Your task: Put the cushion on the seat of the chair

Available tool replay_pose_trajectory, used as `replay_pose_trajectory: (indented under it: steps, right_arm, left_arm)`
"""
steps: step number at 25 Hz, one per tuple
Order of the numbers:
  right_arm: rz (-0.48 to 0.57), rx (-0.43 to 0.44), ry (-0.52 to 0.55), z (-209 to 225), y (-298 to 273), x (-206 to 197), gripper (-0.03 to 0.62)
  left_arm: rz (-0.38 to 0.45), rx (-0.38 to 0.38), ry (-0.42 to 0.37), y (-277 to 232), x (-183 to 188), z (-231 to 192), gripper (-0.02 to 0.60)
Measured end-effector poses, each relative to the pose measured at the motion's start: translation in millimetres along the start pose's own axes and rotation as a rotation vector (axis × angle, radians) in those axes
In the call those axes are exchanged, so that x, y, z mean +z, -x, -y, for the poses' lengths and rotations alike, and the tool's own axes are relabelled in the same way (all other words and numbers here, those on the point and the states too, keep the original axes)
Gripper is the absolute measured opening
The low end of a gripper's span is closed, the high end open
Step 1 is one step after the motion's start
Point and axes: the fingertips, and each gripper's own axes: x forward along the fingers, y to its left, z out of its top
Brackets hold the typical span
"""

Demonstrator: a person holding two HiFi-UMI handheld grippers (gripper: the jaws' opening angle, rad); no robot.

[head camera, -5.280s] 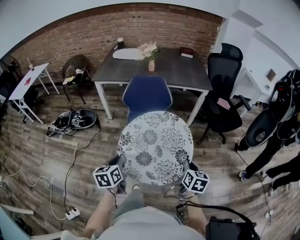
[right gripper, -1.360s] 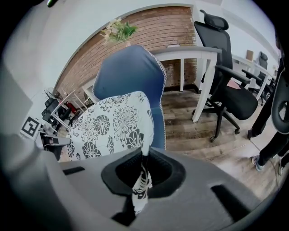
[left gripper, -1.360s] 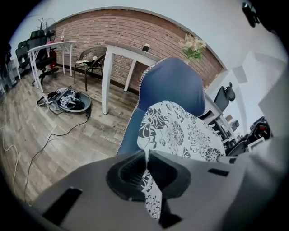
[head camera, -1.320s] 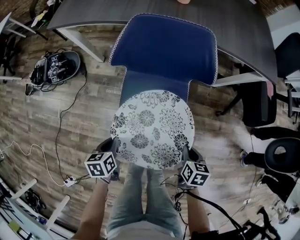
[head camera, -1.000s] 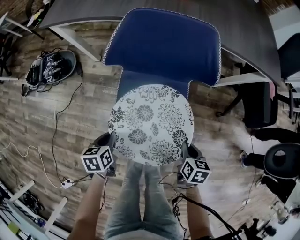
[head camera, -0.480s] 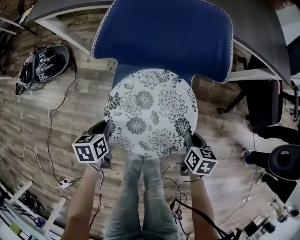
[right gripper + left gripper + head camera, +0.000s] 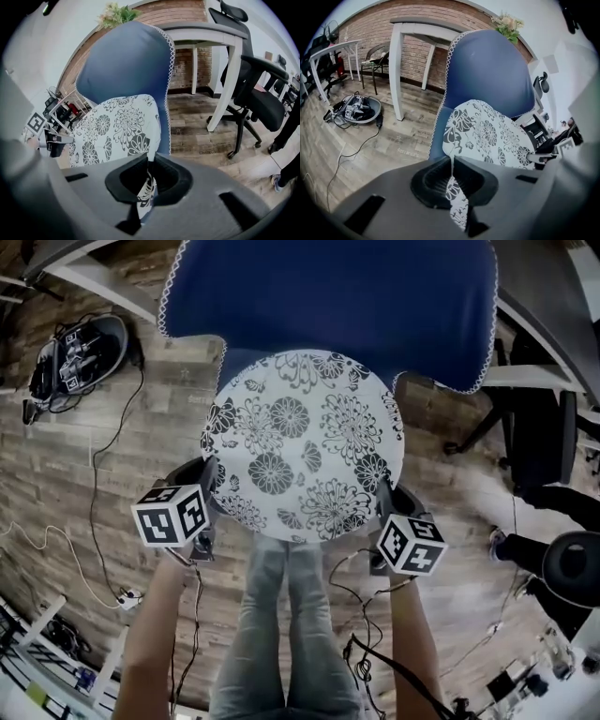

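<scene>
A round white cushion (image 7: 302,443) with a dark flower print hangs level between my two grippers, over the front of the blue chair (image 7: 328,306). My left gripper (image 7: 208,493) is shut on the cushion's left edge, my right gripper (image 7: 382,507) on its right edge. In the left gripper view the cushion (image 7: 487,136) runs from the jaws toward the blue chair back (image 7: 487,70). The right gripper view shows the cushion (image 7: 112,131) pinched the same way, in front of the chair (image 7: 126,65). The chair seat is mostly hidden under the cushion.
A table (image 7: 534,324) stands behind the chair. A black office chair (image 7: 539,437) is at the right, and a person's dark legs (image 7: 553,549) further right. Cables (image 7: 103,474) and a round grey device (image 7: 80,357) lie on the wooden floor at the left.
Both grippers have carried the cushion forward, so it now overlaps more of the blue chair. The chair looms larger and closer in all views. The grip has not changed.
</scene>
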Motion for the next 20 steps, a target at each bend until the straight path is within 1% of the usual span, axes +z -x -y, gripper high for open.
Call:
replay_pose_trajectory:
  steps: [4, 8, 12, 15, 20]
  right_arm:
    - [-0.013, -0.014, 0.006, 3.2, -13.4, -4.1, 0.014]
    - [-0.024, -0.037, 0.014, 6.6, -21.8, -9.4, 0.015]
    - [-0.033, -0.061, 0.015, 11.7, -30.5, -11.8, 0.017]
    - [-0.051, -0.095, 0.036, 14.5, -35.2, -14.3, 0.023]
    - [-0.09, -0.137, 0.046, 17.6, -43.1, -18.1, 0.035]
  left_arm:
    - [-0.009, 0.015, -0.011, -12.6, -1.3, -5.1, 0.014]
    - [-0.018, 0.023, -0.004, -21.4, -6.0, -10.1, 0.014]
    - [-0.035, 0.056, -0.002, -29.6, -9.6, -16.4, 0.015]
    - [-0.047, 0.079, 0.002, -34.3, -12.0, -19.3, 0.015]
    - [-0.071, 0.075, 0.032, -44.6, -20.3, -20.8, 0.015]
